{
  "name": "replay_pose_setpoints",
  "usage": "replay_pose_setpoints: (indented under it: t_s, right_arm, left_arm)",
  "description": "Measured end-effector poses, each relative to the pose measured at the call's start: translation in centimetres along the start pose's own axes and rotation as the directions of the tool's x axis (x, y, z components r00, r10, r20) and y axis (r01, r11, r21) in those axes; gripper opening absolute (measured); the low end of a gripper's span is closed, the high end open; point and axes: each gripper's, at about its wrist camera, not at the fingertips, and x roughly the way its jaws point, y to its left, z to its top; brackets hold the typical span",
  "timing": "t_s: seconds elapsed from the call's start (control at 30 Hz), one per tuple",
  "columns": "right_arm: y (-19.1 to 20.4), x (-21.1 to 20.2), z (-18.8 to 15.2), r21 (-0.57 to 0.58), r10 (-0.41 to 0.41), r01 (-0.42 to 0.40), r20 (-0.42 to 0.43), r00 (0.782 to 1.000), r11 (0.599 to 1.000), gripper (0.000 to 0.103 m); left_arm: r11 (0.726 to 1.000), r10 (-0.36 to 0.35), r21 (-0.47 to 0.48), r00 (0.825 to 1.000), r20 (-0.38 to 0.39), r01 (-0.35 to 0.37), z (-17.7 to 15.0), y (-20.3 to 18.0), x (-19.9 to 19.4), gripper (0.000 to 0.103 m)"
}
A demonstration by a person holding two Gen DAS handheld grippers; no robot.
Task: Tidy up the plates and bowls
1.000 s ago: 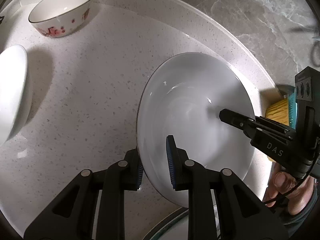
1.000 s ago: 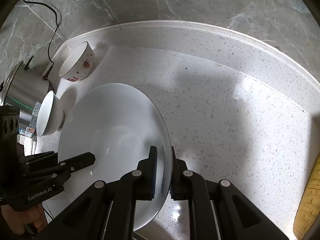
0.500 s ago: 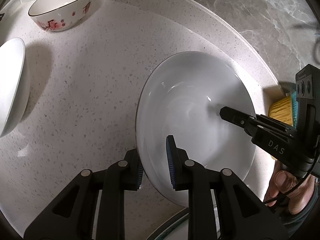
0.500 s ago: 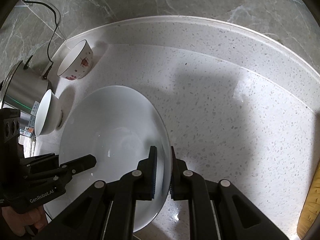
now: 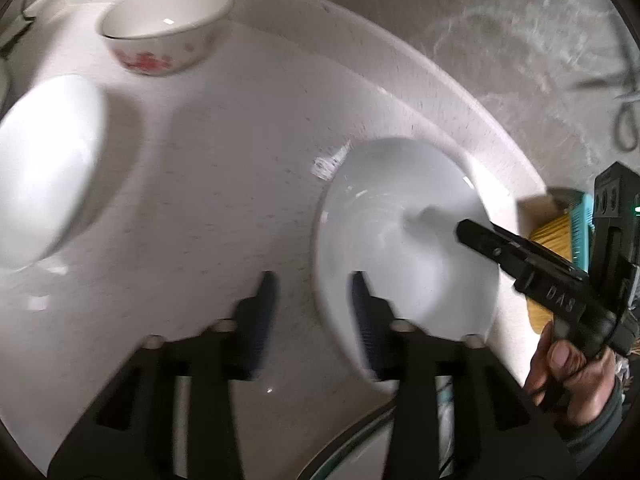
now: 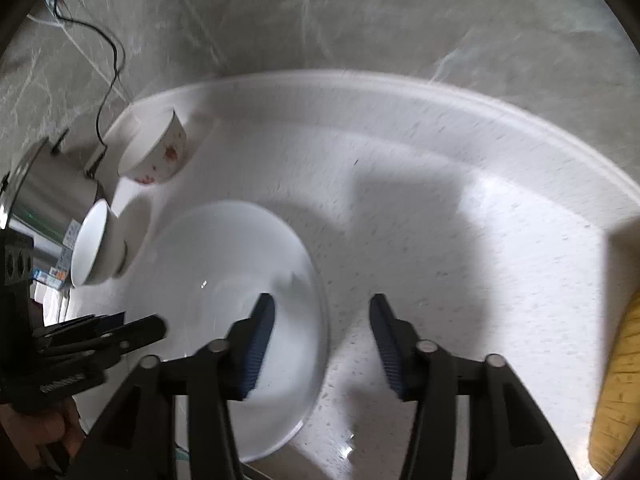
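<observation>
Countertop of pale speckled stone, seen from the left wrist, blurred by motion. Left gripper with jaws spread, having just been opening, straddling the near rim of a white plate without pressing on it: one blue pad outside the rim, the other over the plate's inside. Plate lying flat on the stone, near the raised back edge. Right gripper reaching in from the right, tips over the plate's far side, a hand wrapped around its handle. Farther back, a white bowl with red flowers upright by the wall; at the left edge, a plain white bowl. Yellow-and-teal brush-like object at the right, partly hidden.

Same counter from the right wrist. Right gripper likewise released, jaws just opened, the plate's right rim between the pads and touched by neither. Left gripper entering low on the left. Flowered bowl in the back corner, plain bowl nearer, just beside a steel pot; black cable trailing down the grey marble wall.
</observation>
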Motion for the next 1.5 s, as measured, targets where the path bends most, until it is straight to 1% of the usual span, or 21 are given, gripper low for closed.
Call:
replay_pose_setpoints:
  t_s: [0.03,0.13,0.2,0.23,0.3,0.43,0.47,0.5,0.53,0.57,0.67,0.7,0.73,0.87,1.07,1.2,1.27,1.33,1.37,1.43,1.5]
  right_arm:
    - [-0.2,-0.7,0.1,0.005,-0.010,0.010,0.013,1.000,1.000,0.056]
    - [-0.4,-3.5,0.5,0.032,-0.021,0.018,0.077,0.997,0.999,0.067]
    - [0.3,-5.3,1.3,0.045,0.011,-0.017,0.112,0.994,0.999,0.076]
    - [1.4,-6.1,2.0,0.035,0.030,-0.034,0.126,0.992,0.999,0.078]
    - [3.9,-6.8,3.2,0.006,0.058,-0.059,0.132,0.990,0.998,0.088]
    - [11.2,-5.7,5.6,-0.115,0.175,-0.165,0.079,0.981,0.980,0.096]
    - [13.6,-4.6,6.2,-0.150,0.193,-0.185,0.045,0.980,0.971,0.096]
    - [15.3,-3.5,6.7,-0.172,0.190,-0.184,0.015,0.982,0.968,0.096]
    - [16.7,-2.5,7.0,-0.191,0.175,-0.175,-0.013,0.984,0.966,0.096]
    - [18.6,-1.0,7.6,-0.222,0.148,-0.156,-0.051,0.988,0.962,0.096]
    - [22.1,2.7,8.5,-0.266,0.084,-0.117,-0.132,0.988,0.957,0.095]
    - [22.6,3.7,8.7,-0.269,0.079,-0.117,-0.149,0.986,0.956,0.094]
    - [23.1,4.7,8.9,-0.272,0.077,-0.120,-0.165,0.983,0.955,0.093]
    - [23.7,8.3,9.2,-0.257,0.060,-0.122,-0.234,0.970,0.959,0.091]
    - [22.7,11.4,9.7,-0.219,0.059,-0.127,-0.294,0.954,0.968,0.091]
    - [22.2,12.9,9.7,-0.221,0.043,-0.117,-0.313,0.949,0.968,0.090]
    - [22.8,13.7,9.5,-0.222,0.046,-0.123,-0.323,0.945,0.967,0.087]
    - [23.3,14.3,9.4,-0.234,0.042,-0.124,-0.327,0.944,0.964,0.081]
    - [23.5,14.6,9.4,-0.241,0.040,-0.126,-0.331,0.943,0.962,0.075]
    - [23.8,15.2,9.5,-0.241,0.048,-0.139,-0.348,0.936,0.961,0.069]
    - [24.2,15.9,9.4,-0.241,0.051,-0.144,-0.353,0.934,0.960,0.065]
  left_arm:
    - [1.000,-0.008,-0.002,1.000,0.018,0.008,-0.4,0.6,-1.2,0.061]
    - [1.000,0.001,-0.003,0.998,0.057,-0.001,-1.8,2.7,-4.4,0.074]
    - [0.999,0.029,-0.028,0.996,0.079,-0.026,-2.7,4.9,-6.3,0.077]
    - [0.998,0.050,-0.050,0.995,0.086,-0.045,-3.1,6.3,-7.2,0.078]
    - [0.992,0.082,-0.103,0.992,0.092,-0.072,-3.5,9.0,-8.4,0.079]
    - [0.972,0.155,-0.195,0.982,0.109,-0.132,-3.3,13.4,-10.1,0.079]
    - [0.970,0.165,-0.202,0.979,0.118,-0.139,-3.2,14.0,-10.5,0.080]
    - [0.968,0.185,-0.198,0.974,0.134,-0.157,-3.0,14.4,-10.9,0.086]
    - [0.966,0.197,-0.195,0.970,0.144,-0.168,-2.7,14.6,-11.1,0.090]
    - [0.965,0.205,-0.197,0.967,0.151,-0.173,-2.4,14.8,-11.3,0.090]
    - [0.962,0.213,-0.209,0.963,0.162,-0.177,-1.4,15.3,-11.4,0.092]
    - [0.961,0.218,-0.208,0.963,0.161,-0.182,-1.0,15.7,-11.3,0.097]
    - [0.960,0.220,-0.209,0.963,0.158,-0.185,-0.4,16.0,-11.2,0.097]
    - [0.958,0.229,-0.212,0.962,0.148,-0.195,1.2,16.6,-10.8,0.097]
    - [0.954,0.245,-0.206,0.962,0.117,-0.218,2.7,18.0,-9.3,0.100]
    - [0.945,0.259,-0.224,0.963,0.075,-0.237,3.5,18.3,-7.3,0.100]
    - [0.943,0.255,-0.240,0.964,0.074,-0.231,3.8,18.7,-7.0,0.100]
    - [0.942,0.255,-0.247,0.964,0.080,-0.228,4.1,19.1,-7.0,0.098]
    - [0.940,0.255,-0.254,0.964,0.081,-0.227,4.3,19.3,-7.0,0.097]
    - [0.936,0.260,-0.265,0.963,0.076,-0.232,4.7,19.8,-6.7,0.076]
    - [0.933,0.257,-0.276,0.965,0.056,-0.233,4.9,20.3,-6.0,0.066]
